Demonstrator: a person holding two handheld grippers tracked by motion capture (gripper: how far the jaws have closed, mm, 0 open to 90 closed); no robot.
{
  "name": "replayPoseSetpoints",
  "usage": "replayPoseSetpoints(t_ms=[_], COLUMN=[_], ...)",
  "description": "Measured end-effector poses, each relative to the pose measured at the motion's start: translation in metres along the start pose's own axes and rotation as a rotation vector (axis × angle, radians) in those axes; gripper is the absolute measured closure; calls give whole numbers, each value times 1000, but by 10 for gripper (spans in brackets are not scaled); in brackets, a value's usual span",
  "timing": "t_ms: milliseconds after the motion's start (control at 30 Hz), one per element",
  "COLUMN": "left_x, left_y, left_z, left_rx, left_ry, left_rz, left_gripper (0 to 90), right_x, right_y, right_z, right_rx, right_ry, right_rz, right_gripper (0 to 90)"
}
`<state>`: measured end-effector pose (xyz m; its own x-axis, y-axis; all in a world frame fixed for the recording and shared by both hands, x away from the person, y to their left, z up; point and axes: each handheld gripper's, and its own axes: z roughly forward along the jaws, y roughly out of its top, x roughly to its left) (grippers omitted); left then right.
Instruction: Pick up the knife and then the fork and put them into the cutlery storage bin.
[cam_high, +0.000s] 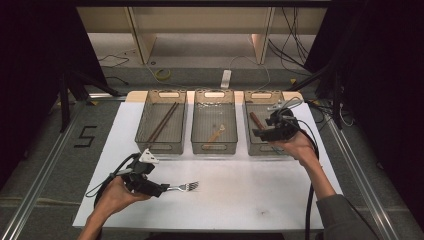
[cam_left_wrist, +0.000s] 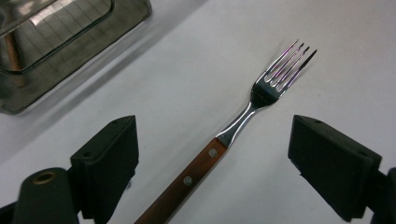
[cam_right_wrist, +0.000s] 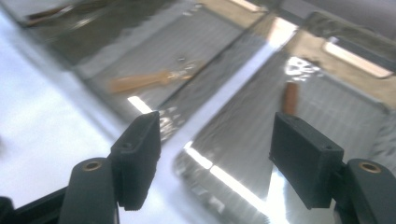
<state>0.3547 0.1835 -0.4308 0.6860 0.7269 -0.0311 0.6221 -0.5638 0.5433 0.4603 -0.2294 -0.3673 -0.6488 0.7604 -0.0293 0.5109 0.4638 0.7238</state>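
**Fork on the mat between open jaws, three bins behind**

The left gripper (cam_high: 161, 189) sits low over the white mat (cam_high: 235, 200), near its front left, held in the person's left hand (cam_high: 114, 196). Its jaws stand wide apart, and the fork (cam_left_wrist: 233, 133) lies flat on the mat between them, touching neither. There is one fork: wooden handle with two rivets toward the gripper, steel tines pointing away from it. In the high view its long axis runs nearly left to right across the mat, tines to the right.

Three clear bins stand in a row at the back of the mat. The left bin (cam_high: 161, 146) holds two dark sticks, side by side, slanting from front left to back right. The middle bin (cam_high: 214, 147) holds one light wooden-handled utensil (cam_high: 215, 134), also slanted. The right bin (cam_high: 255, 147) holds one reddish-brown handle (cam_high: 256, 120).

The right gripper (cam_high: 261, 133) hovers over the right bin, held in the right hand (cam_high: 300, 147). Its jaws are apart, with nothing between them.
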Motion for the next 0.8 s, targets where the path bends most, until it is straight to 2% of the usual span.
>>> replayPoseSetpoints(t_ms=[200, 267, 400, 433, 500, 633, 800], left_x=[4, 4, 4, 5, 10, 17, 17], left_y=[4, 6, 9, 11, 13, 14, 5], left_z=[8, 9, 12, 12, 13, 15, 19], left_rx=[91, 126, 180, 209, 241, 259, 290], left_ry=[14, 34, 29, 24, 20, 11, 0], left_rz=[26, 32, 54, 67, 53, 49, 60], left_gripper=[158, 160, 172, 174, 182, 216, 240], right_x=[26, 36, 51, 54, 59, 66, 74], right_y=[-20, -28, -43, -47, -53, -65, -75], right_z=[-16, -20, -25, -26, -27, -26, -28], right_rx=[-52, -60, -72, -73, -75, -77, -105], right_ry=[70, 72, 108, 118, 138, 154, 163], right_rz=[-27, -50, -68, -68, -69, -68, -61], right_gripper=[327, 321, 322, 322, 322, 322, 320])
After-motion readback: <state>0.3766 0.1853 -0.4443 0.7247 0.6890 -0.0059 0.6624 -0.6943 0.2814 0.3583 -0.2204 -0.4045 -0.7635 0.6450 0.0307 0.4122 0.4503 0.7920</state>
